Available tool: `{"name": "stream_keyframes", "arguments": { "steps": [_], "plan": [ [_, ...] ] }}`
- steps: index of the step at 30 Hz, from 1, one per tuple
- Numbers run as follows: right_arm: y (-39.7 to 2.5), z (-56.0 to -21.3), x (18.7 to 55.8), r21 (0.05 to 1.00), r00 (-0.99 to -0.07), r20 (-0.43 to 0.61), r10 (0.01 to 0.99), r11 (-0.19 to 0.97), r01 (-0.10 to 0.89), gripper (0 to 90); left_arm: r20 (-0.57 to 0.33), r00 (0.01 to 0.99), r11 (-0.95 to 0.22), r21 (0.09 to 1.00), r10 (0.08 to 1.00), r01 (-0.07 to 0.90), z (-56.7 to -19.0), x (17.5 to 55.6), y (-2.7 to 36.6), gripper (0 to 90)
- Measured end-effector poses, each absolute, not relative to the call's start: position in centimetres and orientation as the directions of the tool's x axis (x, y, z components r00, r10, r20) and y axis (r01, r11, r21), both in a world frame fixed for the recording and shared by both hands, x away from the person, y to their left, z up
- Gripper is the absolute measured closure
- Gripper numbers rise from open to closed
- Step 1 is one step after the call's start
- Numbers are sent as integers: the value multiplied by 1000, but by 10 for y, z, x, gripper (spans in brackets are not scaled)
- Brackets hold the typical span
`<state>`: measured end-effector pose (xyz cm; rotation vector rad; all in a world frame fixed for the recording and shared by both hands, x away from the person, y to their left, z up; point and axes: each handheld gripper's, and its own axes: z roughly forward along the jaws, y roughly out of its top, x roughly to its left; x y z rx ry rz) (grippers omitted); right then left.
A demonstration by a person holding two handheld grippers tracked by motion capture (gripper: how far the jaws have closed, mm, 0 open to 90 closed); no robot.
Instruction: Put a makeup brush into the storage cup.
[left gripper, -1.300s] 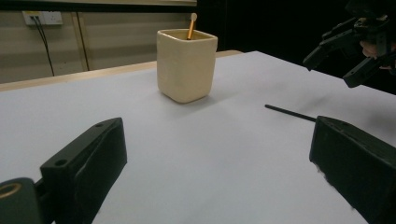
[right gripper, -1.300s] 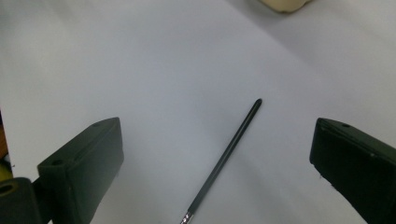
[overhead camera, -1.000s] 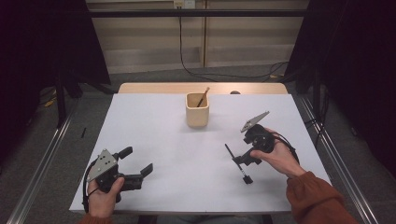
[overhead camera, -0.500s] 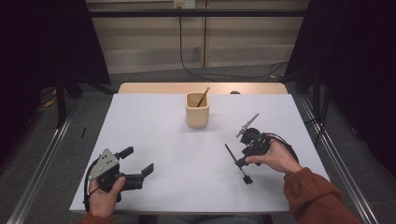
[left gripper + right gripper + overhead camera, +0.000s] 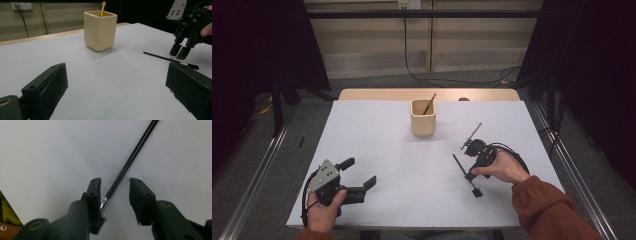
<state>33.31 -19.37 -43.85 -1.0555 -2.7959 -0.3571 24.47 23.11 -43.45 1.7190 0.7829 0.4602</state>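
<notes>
A thin black brush (image 5: 464, 172) lies on the white table, right of the middle. My right gripper (image 5: 470, 175) tips down over it, open. In the right gripper view the brush (image 5: 130, 161) runs between the two jaws of my right gripper (image 5: 115, 181), its metal ferrule close to the left jaw. A cream cup (image 5: 423, 117) stands at mid-table with a wooden-handled brush (image 5: 429, 104) leaning in it. My left gripper (image 5: 359, 172) rests open at the front left, nothing between its jaws. From the left gripper (image 5: 116, 67) I see the cup (image 5: 100, 30), the black brush (image 5: 165, 58) and the right gripper (image 5: 180, 51).
The white table cover (image 5: 377, 130) stretches to a wooden strip (image 5: 377, 94) at the far edge, where a small dark object (image 5: 463, 99) lies. Metal rails run along the floor on both sides. Cables trail behind the table.
My right gripper has tipped forward and come down over the black brush, its jaws now on either side of it. The left gripper has stayed put.
</notes>
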Motion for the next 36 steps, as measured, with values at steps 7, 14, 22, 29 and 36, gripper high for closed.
{"name": "stream_keyframes", "arguments": {
  "steps": [7, 14, 22, 29, 36],
  "plan": [
    [-187, -443, 334, 137, -735, 200, 648, 724, 675, 717, -86, 703, -150, 952, 706, 267, -435, 245, 232, 39],
    [-184, -449, 334, 102, -734, 174, 657, 729, 677, 763, -91, 705, -149, 951, 704, 272, -435, 245, 231, 39],
    [-186, -450, 336, 97, -730, 163, 664, 725, 682, 849, -92, 707, -149, 951, 702, 272, -435, 244, 230, 39],
    [-185, -450, 335, 102, -730, 160, 664, 725, 681, 858, -84, 707, -154, 952, 703, 265, -435, 244, 231, 39],
    [-189, -450, 335, 122, -739, 174, 651, 731, 672, 859, -86, 706, -152, 952, 703, 267, -435, 244, 231, 39]
  ]
}}
